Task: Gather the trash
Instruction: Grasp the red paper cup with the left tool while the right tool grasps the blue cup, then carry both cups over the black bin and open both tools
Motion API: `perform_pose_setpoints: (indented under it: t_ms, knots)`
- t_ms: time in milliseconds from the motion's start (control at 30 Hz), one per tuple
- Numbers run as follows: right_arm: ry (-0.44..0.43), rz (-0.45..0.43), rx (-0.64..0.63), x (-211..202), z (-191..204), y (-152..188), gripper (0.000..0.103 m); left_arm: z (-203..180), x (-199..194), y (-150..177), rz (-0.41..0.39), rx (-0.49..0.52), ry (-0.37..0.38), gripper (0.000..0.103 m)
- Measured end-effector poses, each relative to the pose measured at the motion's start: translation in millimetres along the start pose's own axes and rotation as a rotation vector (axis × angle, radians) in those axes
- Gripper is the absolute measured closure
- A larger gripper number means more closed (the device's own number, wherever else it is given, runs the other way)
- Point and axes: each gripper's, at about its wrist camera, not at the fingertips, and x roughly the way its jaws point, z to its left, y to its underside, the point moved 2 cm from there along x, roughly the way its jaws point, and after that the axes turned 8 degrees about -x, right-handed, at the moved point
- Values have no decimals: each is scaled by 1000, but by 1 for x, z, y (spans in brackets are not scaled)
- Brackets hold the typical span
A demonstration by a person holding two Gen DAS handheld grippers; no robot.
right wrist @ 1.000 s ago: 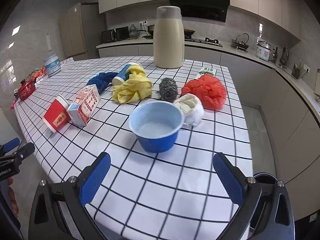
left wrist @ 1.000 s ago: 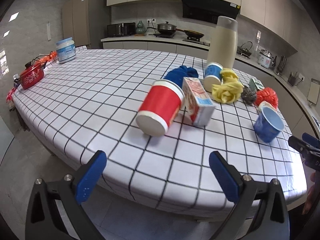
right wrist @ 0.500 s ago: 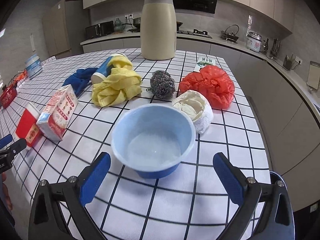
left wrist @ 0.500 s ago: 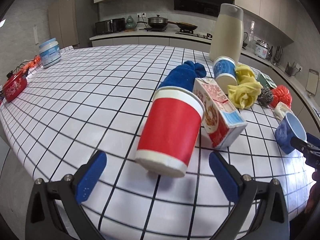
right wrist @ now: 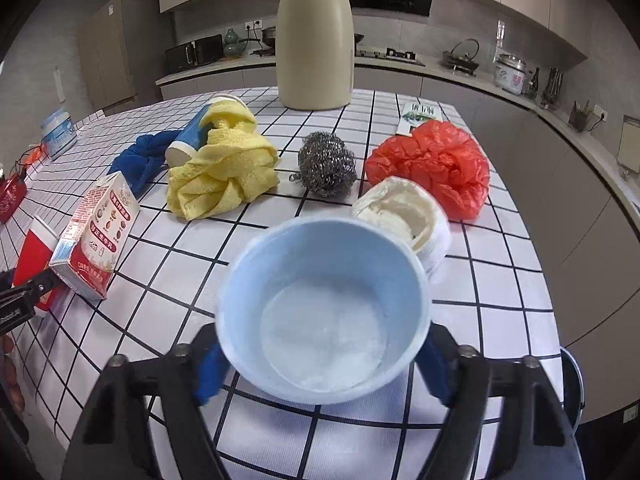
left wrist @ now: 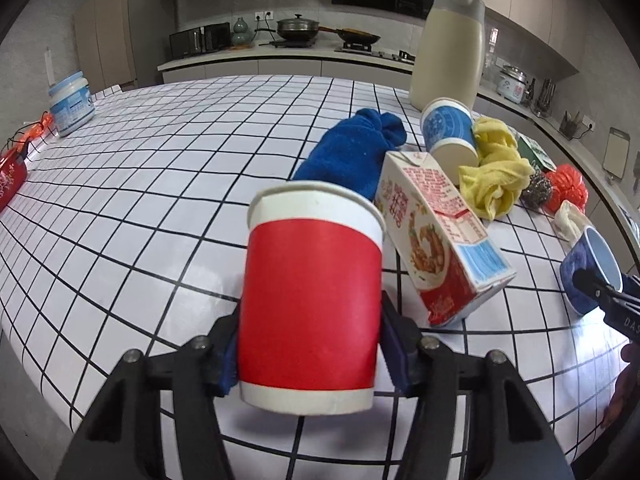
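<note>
Kitchen table under a white, black-gridded cloth (left wrist: 160,168), strewn with rubbish and cleaning things.

Left gripper (left wrist: 310,354) closed around a red paper cup (left wrist: 312,300) lying on its side, base toward the camera, blue pads pressed to both flanks near the base. Right beside the cup, a red and white milk carton (left wrist: 436,240), tipped over and apparently touching the rim end. Behind those, a blue cloth (left wrist: 352,152), a blue paper cup (left wrist: 450,132) on its side, a yellow cloth (left wrist: 492,176).

Right gripper (right wrist: 322,368) closed around a pale blue bowl-shaped cup (right wrist: 324,308), mouth facing the camera, empty but for a whitish film; pads at its two sides. Just behind it, a crumpled white cup (right wrist: 404,216), then a steel scourer (right wrist: 326,164) and a red plastic bag (right wrist: 432,168). Tall cream jug (right wrist: 314,36) at the far side. Dark rim, perhaps a bin (right wrist: 572,392), past the table's right edge; too little showing to be sure.

Step in hand, by judgement: lifting both cups clear. Best done with light, even pressure, since thin paper walls buckle easily. Straight lift for the red cup, away from the carton, to avoid dragging it. Mouth of the blue cup tilted upward in case of residue.
</note>
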Motion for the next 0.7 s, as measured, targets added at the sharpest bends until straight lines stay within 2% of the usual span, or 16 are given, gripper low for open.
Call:
perform_pose_setpoints:
  t_ms: [367, 700]
  knots:
    - [-39, -48, 30, -29, -5, 7, 24, -4, -48, 10, -65, -25, 29, 45]
    - [-30, -90, 29, -72, -24, 20, 24, -43, -71, 19, -91, -10, 73, 45]
